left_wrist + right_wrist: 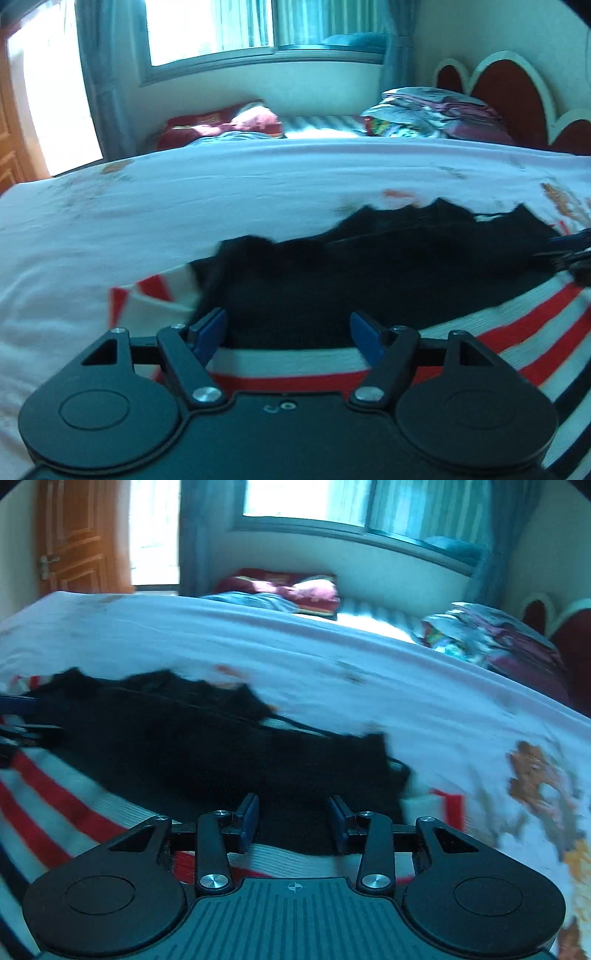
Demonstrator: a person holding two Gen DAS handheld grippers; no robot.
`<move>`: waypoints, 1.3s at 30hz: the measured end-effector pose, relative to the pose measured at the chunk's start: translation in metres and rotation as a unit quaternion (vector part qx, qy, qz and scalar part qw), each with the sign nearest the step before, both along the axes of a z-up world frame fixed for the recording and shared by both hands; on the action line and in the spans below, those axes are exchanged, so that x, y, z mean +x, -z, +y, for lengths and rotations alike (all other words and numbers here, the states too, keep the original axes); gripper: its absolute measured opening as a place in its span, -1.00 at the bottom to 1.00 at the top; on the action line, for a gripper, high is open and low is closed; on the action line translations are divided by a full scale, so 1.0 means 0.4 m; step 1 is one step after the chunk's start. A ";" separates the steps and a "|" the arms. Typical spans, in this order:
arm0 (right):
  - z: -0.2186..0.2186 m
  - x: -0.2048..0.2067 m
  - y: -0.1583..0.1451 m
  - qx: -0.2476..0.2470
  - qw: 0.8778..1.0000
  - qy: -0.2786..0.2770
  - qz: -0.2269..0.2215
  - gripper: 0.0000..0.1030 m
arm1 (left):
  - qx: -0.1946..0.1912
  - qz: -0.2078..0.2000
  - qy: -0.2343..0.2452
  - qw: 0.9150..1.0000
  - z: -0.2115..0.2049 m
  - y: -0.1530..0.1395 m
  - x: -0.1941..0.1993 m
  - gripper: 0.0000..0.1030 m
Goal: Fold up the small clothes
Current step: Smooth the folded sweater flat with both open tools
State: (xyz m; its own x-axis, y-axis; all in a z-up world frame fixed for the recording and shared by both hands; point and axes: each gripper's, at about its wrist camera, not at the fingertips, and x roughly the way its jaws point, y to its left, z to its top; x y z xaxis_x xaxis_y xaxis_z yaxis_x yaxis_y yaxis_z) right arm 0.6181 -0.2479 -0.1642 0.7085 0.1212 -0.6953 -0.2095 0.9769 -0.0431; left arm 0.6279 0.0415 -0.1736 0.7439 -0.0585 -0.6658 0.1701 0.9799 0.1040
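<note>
A small garment with a black part (pixel 369 266) and a red, white and dark striped part (pixel 517 325) lies on the bed. My left gripper (pixel 288 328) is open, its blue pads on either side of the black cloth's near edge. My right gripper (pixel 293 819) is open over the same garment's black part (pixel 207 746), with the striped part (pixel 55 812) to its left. The right gripper's tip shows at the right edge of the left wrist view (pixel 572 251). The left gripper's tip shows at the left edge of the right wrist view (pixel 22 720).
A white printed bedsheet (pixel 221 199) covers the bed. A stack of folded clothes (pixel 432 114) and a red pillow (pixel 221 125) lie at the far side. A red and white headboard (pixel 509 88) stands at the right. A wooden door (pixel 77 539) is far left.
</note>
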 end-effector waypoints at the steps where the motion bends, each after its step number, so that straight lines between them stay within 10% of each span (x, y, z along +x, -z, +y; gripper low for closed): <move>1: -0.034 -0.005 0.004 -0.003 1.000 0.009 0.003 -0.23 | 0.005 0.000 -0.003 1.000 0.027 0.005 -0.008 0.48; 7: -0.021 -0.035 -0.035 -0.027 0.999 0.007 -0.018 -0.23 | -0.005 -0.012 -0.028 1.000 0.033 -0.040 -0.041 0.49; 17: 0.180 -0.173 -0.032 0.017 0.994 -0.107 -0.003 -0.23 | -0.017 -0.017 0.085 0.996 -0.200 -0.028 -0.170 0.43; 28: -0.057 -0.286 -0.016 -0.001 1.000 -0.005 0.026 -0.23 | -0.023 -0.006 -0.007 1.000 0.033 -0.008 -0.251 0.57; 39: 0.132 -0.373 -0.060 0.031 0.998 -0.048 0.011 -0.23 | -0.032 -0.011 0.026 0.999 -0.163 -0.030 -0.333 0.50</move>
